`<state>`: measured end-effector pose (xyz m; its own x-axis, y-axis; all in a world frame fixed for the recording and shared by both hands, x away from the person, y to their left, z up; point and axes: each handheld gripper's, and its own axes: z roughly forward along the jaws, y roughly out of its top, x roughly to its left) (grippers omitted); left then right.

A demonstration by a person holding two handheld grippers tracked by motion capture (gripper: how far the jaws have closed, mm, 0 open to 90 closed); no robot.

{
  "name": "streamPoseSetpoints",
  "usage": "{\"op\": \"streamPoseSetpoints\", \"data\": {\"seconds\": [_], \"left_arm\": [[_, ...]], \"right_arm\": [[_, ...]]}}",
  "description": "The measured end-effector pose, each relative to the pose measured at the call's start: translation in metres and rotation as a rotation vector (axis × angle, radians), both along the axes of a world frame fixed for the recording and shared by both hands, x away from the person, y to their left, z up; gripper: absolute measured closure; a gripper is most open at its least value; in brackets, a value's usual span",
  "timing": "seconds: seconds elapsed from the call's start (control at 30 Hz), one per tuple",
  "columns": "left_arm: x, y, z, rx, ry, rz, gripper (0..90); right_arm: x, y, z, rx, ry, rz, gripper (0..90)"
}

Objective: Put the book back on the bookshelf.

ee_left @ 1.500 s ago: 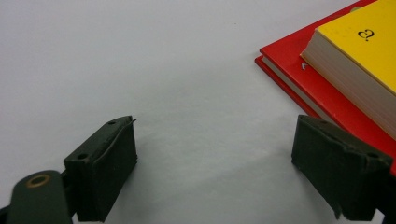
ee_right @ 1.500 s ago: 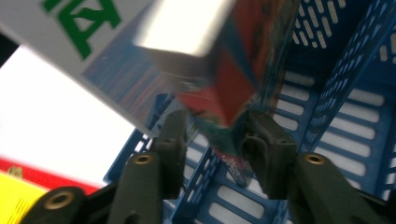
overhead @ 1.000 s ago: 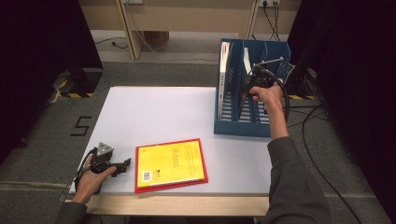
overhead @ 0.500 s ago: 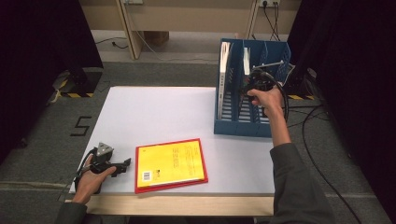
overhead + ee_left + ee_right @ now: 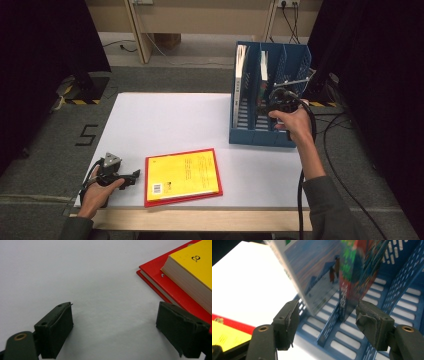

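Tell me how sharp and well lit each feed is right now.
High view: the white table is evenly lit, surroundings fall into black, detail soft. Left gripper view: the yellow book on the red book is crisp, with soft shadows under the left gripper. Right gripper view: the standing books in the blue rack are blurred; the table beyond glares white.

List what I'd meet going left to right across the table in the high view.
Left hand-held gripper → yellow book lying on a red book → blue file rack holding upright books → right hand-held gripper at the rack's right part.
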<state>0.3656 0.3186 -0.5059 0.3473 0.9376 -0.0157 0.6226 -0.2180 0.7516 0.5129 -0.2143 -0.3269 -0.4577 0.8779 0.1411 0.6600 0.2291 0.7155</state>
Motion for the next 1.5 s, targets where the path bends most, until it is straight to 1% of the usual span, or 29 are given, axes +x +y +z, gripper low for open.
{"op": "streamPoseSetpoints", "data": {"seconds": [0.1, 0.23, 0.37, 0.47, 0.63, 0.77, 0.8, 0.87, 0.93, 0.97, 1.07, 1.17, 1.23, 1.27, 1.33, 1.4, 1.43, 1.5], "left_arm": [[0.0, 0.0, 0.0, -0.001, 0.0, 0.0, 12.9], [0.0, 0.0, 0.0, -0.001, 0.0, 0.0, 12.8], [0.0, 0.0, 0.0, -0.001, 0.0, 0.0, 12.8], [0.0, 0.0, 0.0, -0.001, 0.0, -0.001, 12.8], [0.0, 0.0, 0.0, -0.004, 0.0, 0.0, 12.8], [0.0, 0.0, 0.0, -0.005, -0.001, -0.001, 12.9], [0.0, 0.0, 0.0, -0.005, -0.001, -0.001, 12.9], [0.0, 0.0, 0.0, -0.005, -0.001, -0.001, 12.8], [0.0, 0.0, 0.0, -0.006, 0.0, -0.002, 12.9], [0.0, 0.0, 0.0, -0.006, 0.0, -0.002, 12.9], [0.0, 0.0, 0.0, -0.006, -0.001, -0.001, 12.8], [0.0, 0.0, 0.0, -0.006, -0.001, -0.002, 12.9], [0.0, 0.001, 0.0, -0.004, 0.001, -0.003, 12.8], [0.0, 0.001, 0.0, -0.004, 0.001, -0.003, 12.9], [0.0, 0.001, 0.0, -0.005, 0.001, -0.004, 12.8], [0.0, 0.0, 0.0, -0.004, 0.0, -0.003, 12.9], [0.0, 0.001, 0.0, -0.004, 0.001, -0.004, 12.9], [0.0, 0.001, 0.0, -0.005, 0.001, -0.004, 12.9]], "right_arm": [[-0.007, -0.002, -0.002, 0.002, -0.002, 0.011, 35.8], [-0.016, -0.008, -0.007, 0.001, -0.001, 0.007, 35.3], [-0.024, -0.009, -0.01, 0.0, -0.013, 0.01, 33.6], [-0.031, -0.007, -0.013, 0.026, -0.024, 0.031, 32.9], [-0.042, 0.002, -0.021, 0.038, -0.038, 0.064, 30.4], [-0.049, 0.007, -0.027, 0.055, -0.043, 0.083, 28.9], [-0.052, 0.008, -0.029, 0.065, -0.045, 0.086, 27.2], [-0.057, 0.011, -0.034, 0.086, -0.041, 0.084, 25.5], [-0.06, 0.012, -0.039, 0.093, -0.032, 0.095, 24.3], [-0.062, 0.012, -0.041, 0.099, -0.03, 0.09, 23.3], [-0.066, 0.014, -0.049, 0.092, -0.038, 0.087, 23.0], [-0.07, 0.017, -0.057, 0.119, -0.019, 0.108, 22.6], [-0.071, 0.019, -0.059, 0.122, -0.017, 0.112, 22.1], [-0.072, 0.02, -0.061, 0.13, -0.018, 0.119, 22.0], [-0.072, 0.022, -0.065, 0.143, -0.002, 0.132, 20.9], [-0.073, 0.021, -0.067, 0.18, 0.006, 0.138, 20.9], [-0.073, 0.021, -0.068, 0.186, 0.01, 0.139, 20.1], [-0.074, 0.023, -0.072, 0.16, 0.012, 0.147, 17.5]]}}
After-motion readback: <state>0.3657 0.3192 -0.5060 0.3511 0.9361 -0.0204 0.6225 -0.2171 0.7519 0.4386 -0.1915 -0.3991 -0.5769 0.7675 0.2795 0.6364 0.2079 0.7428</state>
